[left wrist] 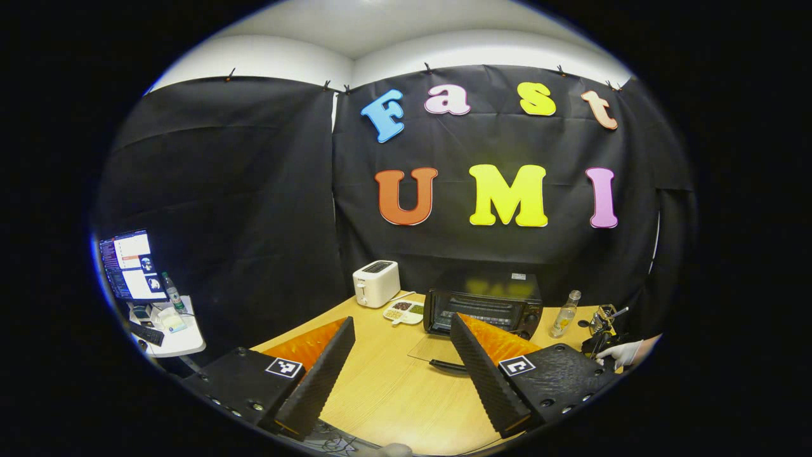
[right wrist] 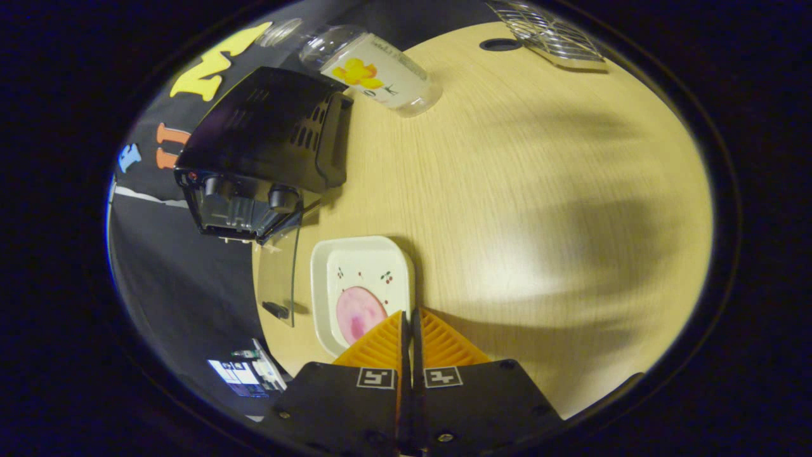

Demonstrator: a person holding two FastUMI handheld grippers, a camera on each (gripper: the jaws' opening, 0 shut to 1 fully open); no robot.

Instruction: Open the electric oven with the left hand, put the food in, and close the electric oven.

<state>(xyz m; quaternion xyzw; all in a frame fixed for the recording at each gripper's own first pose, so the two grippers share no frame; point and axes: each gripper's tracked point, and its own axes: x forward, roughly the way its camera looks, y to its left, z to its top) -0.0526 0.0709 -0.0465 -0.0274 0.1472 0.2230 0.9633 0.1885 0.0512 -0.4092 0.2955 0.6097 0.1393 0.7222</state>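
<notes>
So: oven door already down. In the left gripper view the electric oven (left wrist: 485, 311) sits centre frame, just right of middle, its glass door (left wrist: 438, 349) lying flat on the table (left wrist: 393, 393) toward the camera, black handle (left wrist: 449, 365) at the near edge.

Left hand-held gripper (left wrist: 403, 374): fingers spread wide, nothing between them, hovering just short of the door handle.

Right hand-held gripper (right wrist: 407, 330): fingers pressed together at the near rim of the white square plate (right wrist: 361, 292); a rim pinch looks likely, but I can't tell for sure. Plate carries one pink slice of food (right wrist: 359, 314).

Key relation, right gripper view: oven (right wrist: 266, 152) is upper left, plate lower centre, open door (right wrist: 279, 270) just left of the plate, between the two. So the plate needs to travel up-left, over the door, into the cavity. Right hand is the nearer one to the food.

Count: one oven, one plate, one slice, one toaster (left wrist: 376, 283), one divided snack tray (left wrist: 404, 311), one bottle (left wrist: 564, 313).
</notes>
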